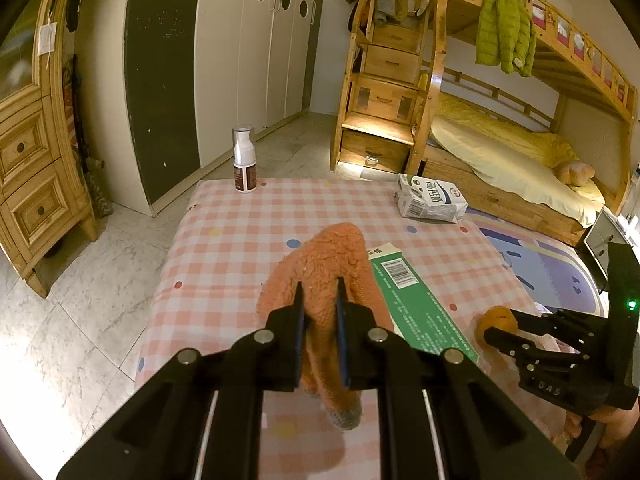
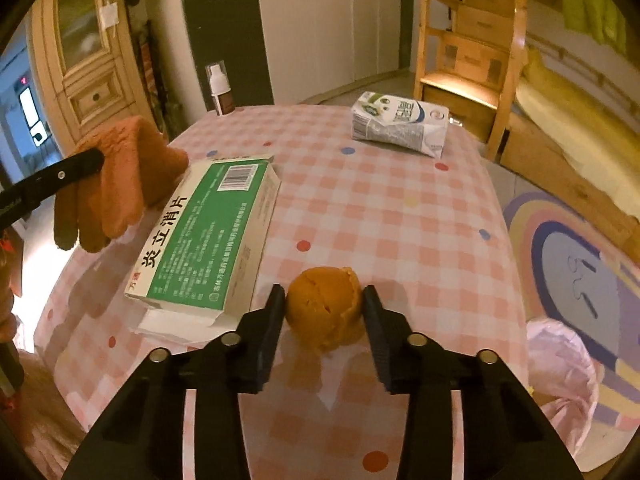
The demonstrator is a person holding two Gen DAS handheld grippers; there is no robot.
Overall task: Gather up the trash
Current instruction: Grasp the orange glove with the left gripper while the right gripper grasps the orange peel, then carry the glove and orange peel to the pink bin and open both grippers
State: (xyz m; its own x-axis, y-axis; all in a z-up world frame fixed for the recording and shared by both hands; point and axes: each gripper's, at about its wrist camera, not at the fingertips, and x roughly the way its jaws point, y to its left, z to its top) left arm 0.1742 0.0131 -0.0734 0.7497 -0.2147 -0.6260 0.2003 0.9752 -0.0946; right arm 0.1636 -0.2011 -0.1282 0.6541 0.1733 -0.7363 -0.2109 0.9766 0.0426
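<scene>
— Well, what does the left gripper (image 1: 319,292) hold now?

— An orange fuzzy glove (image 1: 324,276). The two fingers are nearly closed and pinch the fabric between them. In the right wrist view the glove (image 2: 116,184) hangs lifted above the table edge, with its fingertips pointing down.

— And the right gripper (image 2: 324,300)?

— It is around an orange peel (image 2: 326,306), a rounded piece that sits on the pink checked tablecloth (image 2: 380,220). The jaws are about half open, one finger at each side of the peel, and both seem to touch it. I cannot tell if they already press it firmly.

— Where is the other trash?

— From the right wrist view, a green and white medicine box (image 2: 208,236) lies flat at 10 o'clock from the peel, just beside it. A crushed milk carton (image 2: 400,124) lies on its side at 1 o'clock, well apart, near the far edge of the table. A white pump bottle (image 2: 220,88) with a brown label stands upright at 11 o'clock, at the far corner.

— Anything beside the table?

— A pale pink plastic bag (image 2: 560,364) is at 3 o'clock, lower than the table top, above a rug with coloured rings (image 2: 576,264). Behind, at 1 o'clock, stands a wooden bunk bed (image 1: 500,92) with a green jacket (image 1: 505,32) hanging on its rail.
</scene>
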